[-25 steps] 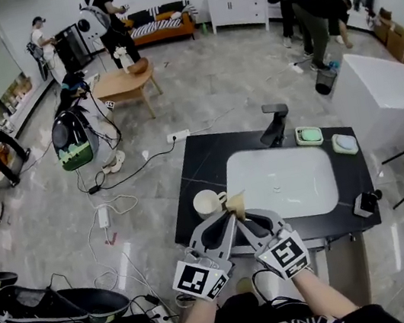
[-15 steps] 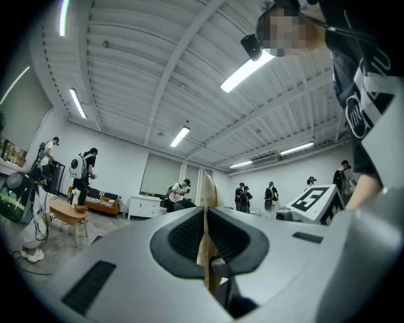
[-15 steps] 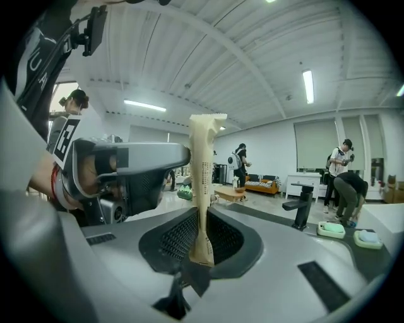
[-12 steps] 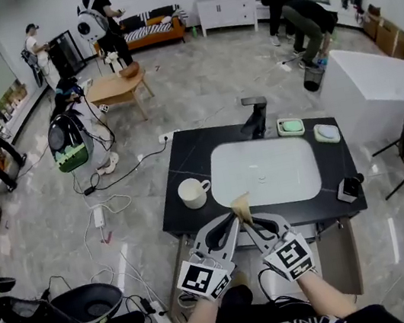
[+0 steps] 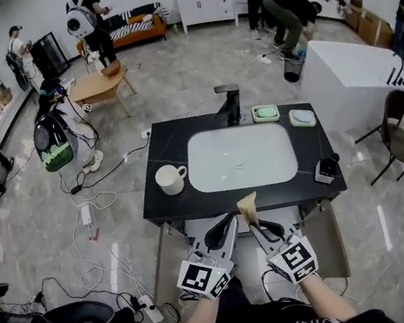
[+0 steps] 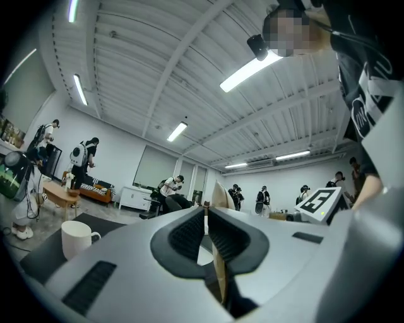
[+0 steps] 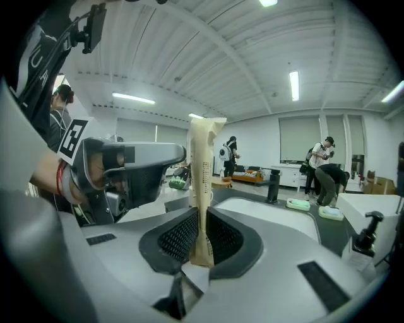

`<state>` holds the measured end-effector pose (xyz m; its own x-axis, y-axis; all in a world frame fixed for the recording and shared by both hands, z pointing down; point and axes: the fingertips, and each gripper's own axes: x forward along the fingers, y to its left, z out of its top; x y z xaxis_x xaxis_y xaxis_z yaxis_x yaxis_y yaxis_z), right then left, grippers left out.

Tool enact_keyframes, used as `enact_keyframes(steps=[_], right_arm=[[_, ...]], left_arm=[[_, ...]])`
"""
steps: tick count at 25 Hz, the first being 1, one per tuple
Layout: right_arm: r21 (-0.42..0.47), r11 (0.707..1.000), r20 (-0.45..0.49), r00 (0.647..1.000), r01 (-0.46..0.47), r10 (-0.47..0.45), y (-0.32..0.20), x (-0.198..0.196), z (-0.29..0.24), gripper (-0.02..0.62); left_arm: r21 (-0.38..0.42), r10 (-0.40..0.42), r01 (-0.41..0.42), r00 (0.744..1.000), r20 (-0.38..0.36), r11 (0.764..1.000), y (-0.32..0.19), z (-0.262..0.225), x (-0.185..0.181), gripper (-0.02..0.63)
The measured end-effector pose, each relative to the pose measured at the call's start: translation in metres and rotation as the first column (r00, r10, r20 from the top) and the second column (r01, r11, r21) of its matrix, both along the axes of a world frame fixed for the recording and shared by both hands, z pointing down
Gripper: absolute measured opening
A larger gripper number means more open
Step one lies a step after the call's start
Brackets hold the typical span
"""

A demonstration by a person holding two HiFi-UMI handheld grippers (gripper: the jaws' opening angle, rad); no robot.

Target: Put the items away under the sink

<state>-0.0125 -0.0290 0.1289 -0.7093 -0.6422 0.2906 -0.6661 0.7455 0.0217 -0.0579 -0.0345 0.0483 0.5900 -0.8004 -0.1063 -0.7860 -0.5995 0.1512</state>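
Note:
A flat tan packet (image 5: pixel 247 205) stands upright just in front of the black counter (image 5: pixel 165 206) with its white sink (image 5: pixel 240 156). My right gripper (image 5: pixel 254 226) is shut on the packet's lower end; its jaws have just been closing with the packet (image 7: pixel 203 183) between them. My left gripper (image 5: pixel 233 221) is shut beside it, tips almost meeting the right one's. In the left gripper view a thin tan edge of the packet (image 6: pixel 218 193) runs between that gripper's (image 6: pixel 205 216) pads. Below the counter, the cabinet doors (image 5: pixel 165 260) hang open.
A white mug (image 5: pixel 168 179) stands on the counter's left. The faucet (image 5: pixel 227 103), two green soap dishes (image 5: pixel 265 113) and a dark dispenser (image 5: pixel 325 168) sit round the basin. Cables and a power strip (image 5: pixel 147 311) lie on the floor at left; a chair (image 5: pixel 394 132) at right. Several people work behind.
Both grippers with the packet have drawn back from above the counter to in front of its edge. The open cabinet doors have come into view.

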Motion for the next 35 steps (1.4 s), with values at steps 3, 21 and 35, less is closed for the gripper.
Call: enact_keyframes(steps=[3, 21, 35], right_arm=[[-0.019, 1.000, -0.001, 1.000, -0.025, 0.025, 0.019, 0.017, 0.008, 0.055], [-0.073, 0.995, 0.002, 0.998, -0.066, 0.066, 0.110, 0.050, 0.044, 0.055], [-0.126, 0.990, -0.019, 0.998, -0.067, 0.066, 0.066, 0.022, 0.093, 0.055]], left_arm=[[-0.026, 0.003, -0.003, 1.000, -0.015, 1.000, 0.015, 0.010, 0.011, 0.014], [-0.123, 0.040, -0.041, 0.999, -0.007, 0.992, 0.099, 0.072, 0.046, 0.014], [-0.165, 0.104, -0.096, 0.994, 0.041, 0.982, 0.048, 0.113, 0.025, 0.012]])
